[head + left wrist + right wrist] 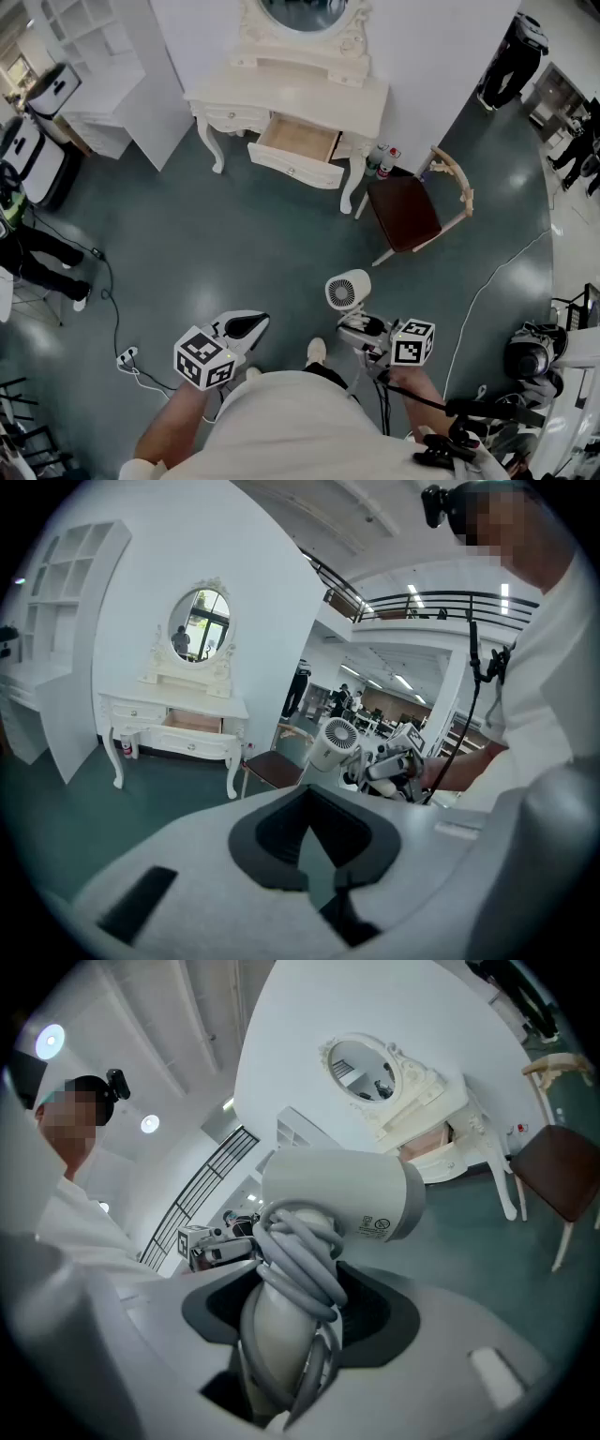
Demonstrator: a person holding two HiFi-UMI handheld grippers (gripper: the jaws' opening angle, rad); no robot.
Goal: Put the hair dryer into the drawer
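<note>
the right gripper (pixel 292 1330) clasps the hair dryer (pixel 339 1194) by its cord-wrapped handle, barrel just above the jaws. the left gripper (pixel 317 847) beside it is closed, empty. the open drawer (pixel 295 167) lies well ahead.

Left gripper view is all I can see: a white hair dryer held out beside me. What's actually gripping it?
Observer: The right gripper; its jaws are clamped on the handle of the hair dryer.
Operator: Does its cord hang loose?
Observer: No. The cord is wound round the handle, inside the grip.
Operator: And that open drawer, anything in it?
Observer: In the head view, only the bare wooden bottom of the drawer shows.
</note>
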